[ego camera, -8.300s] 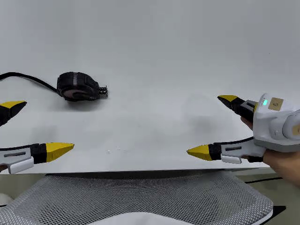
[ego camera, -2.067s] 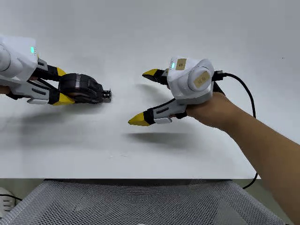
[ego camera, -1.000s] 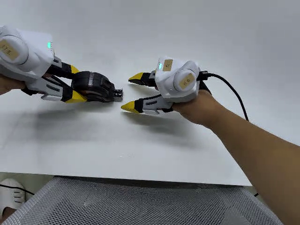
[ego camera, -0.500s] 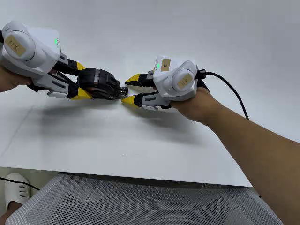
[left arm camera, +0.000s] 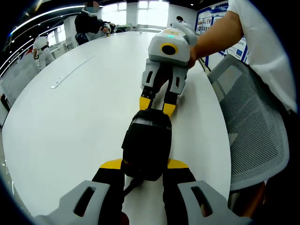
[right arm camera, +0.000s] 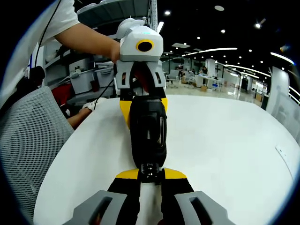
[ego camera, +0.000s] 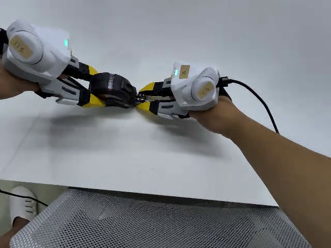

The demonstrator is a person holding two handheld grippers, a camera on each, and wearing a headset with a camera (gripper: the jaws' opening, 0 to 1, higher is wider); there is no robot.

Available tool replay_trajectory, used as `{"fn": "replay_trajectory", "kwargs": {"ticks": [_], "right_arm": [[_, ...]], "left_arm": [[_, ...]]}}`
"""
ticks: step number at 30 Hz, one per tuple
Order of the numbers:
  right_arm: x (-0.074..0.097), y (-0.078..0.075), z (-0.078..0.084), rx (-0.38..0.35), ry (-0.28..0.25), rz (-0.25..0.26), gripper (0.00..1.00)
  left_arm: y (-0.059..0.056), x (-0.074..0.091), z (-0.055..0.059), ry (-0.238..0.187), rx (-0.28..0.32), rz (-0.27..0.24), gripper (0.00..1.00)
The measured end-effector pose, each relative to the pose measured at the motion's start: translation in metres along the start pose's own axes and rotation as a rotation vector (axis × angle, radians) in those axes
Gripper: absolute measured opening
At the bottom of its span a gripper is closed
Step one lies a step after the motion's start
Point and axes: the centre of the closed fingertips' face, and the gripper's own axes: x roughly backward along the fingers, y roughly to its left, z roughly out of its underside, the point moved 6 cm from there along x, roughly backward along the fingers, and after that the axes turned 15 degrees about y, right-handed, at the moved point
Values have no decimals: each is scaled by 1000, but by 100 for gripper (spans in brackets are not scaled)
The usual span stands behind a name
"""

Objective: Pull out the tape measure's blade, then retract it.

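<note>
A black tape measure (ego camera: 115,90) is held just above the white table (ego camera: 129,155) by my left gripper (ego camera: 95,86), which is shut on its case. The gripper's yellow fingertips (left arm camera: 112,164) clamp both sides of the tape measure (left arm camera: 147,140). My right gripper (ego camera: 144,97) faces it from the right, its jaws closed on the blade's end hook (ego camera: 138,98) at the front of the case. In the right gripper view the end hook (right arm camera: 151,170) sits pinched in my right gripper (right arm camera: 151,175), with the tape measure (right arm camera: 148,124) and the left gripper (right arm camera: 140,51) behind it. No blade shows outside the case.
A grey mesh chair (ego camera: 155,222) stands against the table's near edge. A black cable (ego camera: 256,101) trails from the right gripper across the table. A white shoe (ego camera: 20,201) lies on the floor at lower left. Several people stand at the table's far end (left arm camera: 91,21).
My right gripper has moved left to the tape measure's front and narrowed its jaws onto the end hook. The left gripper has carried the tape measure slightly right and up.
</note>
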Motion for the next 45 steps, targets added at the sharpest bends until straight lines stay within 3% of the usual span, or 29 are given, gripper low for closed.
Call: {"fn": "replay_trajectory", "kwargs": {"ticks": [17, 45], "right_arm": [[-1, -2, -2, -12, -3, -6, 11], [5, 1, 0, 26, 6, 16, 10]], "left_arm": [[-1, 0, 0, 1, -5, -5, 25], [-1, 0, 0, -11, -13, -7, 25]]}}
